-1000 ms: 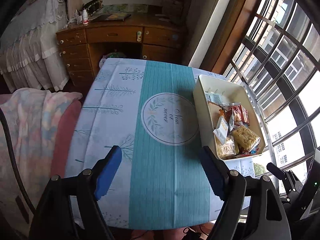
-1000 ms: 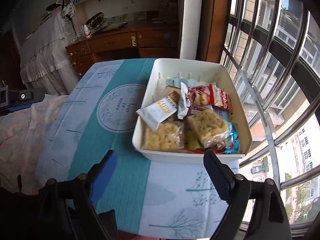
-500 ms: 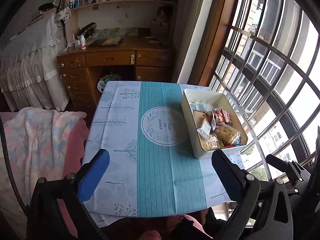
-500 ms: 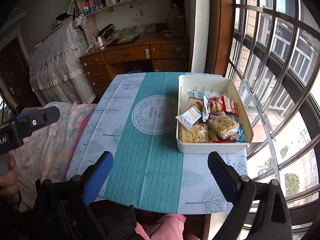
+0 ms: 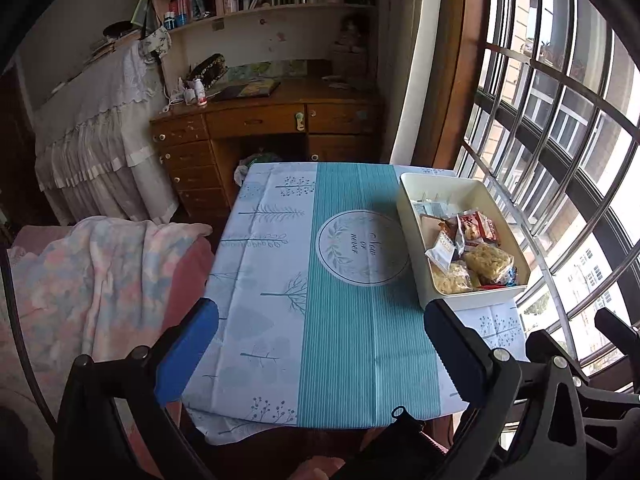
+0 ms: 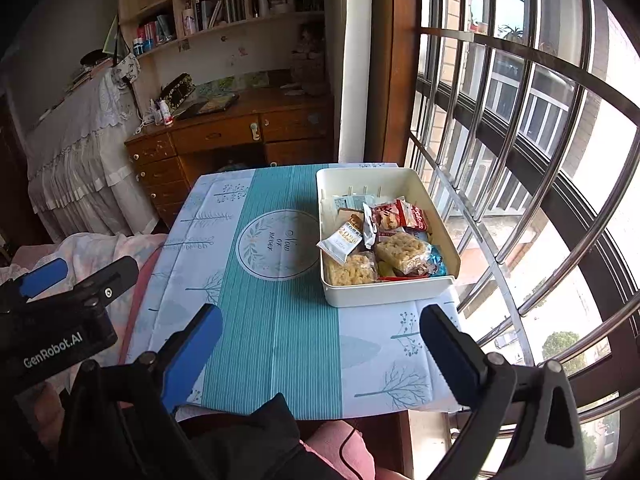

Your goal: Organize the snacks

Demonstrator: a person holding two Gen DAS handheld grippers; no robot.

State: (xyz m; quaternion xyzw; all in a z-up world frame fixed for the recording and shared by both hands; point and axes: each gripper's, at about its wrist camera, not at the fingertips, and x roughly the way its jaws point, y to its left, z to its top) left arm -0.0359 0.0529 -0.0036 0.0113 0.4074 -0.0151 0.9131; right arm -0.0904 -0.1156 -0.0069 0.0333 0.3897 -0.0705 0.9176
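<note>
Both the left gripper [image 5: 320, 344] and right gripper [image 6: 320, 340] have pulled back from the snack-filled bin [image 6: 436, 294], jaws just opened wide and empty, so the tidying looks finished.

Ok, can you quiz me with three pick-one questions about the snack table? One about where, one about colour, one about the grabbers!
1. Where is the snack box on the table?
A. window side
B. middle
C. bed side

2. What colour is the cloth's middle stripe?
A. red
B. teal
C. yellow

3. The right hand-held gripper is:
A. squeezing a snack
B. shut, empty
C. open, empty

A: the box sits by the window bars.
B: the centre band is teal.
C: its jaws stand wide with nothing between.
</note>
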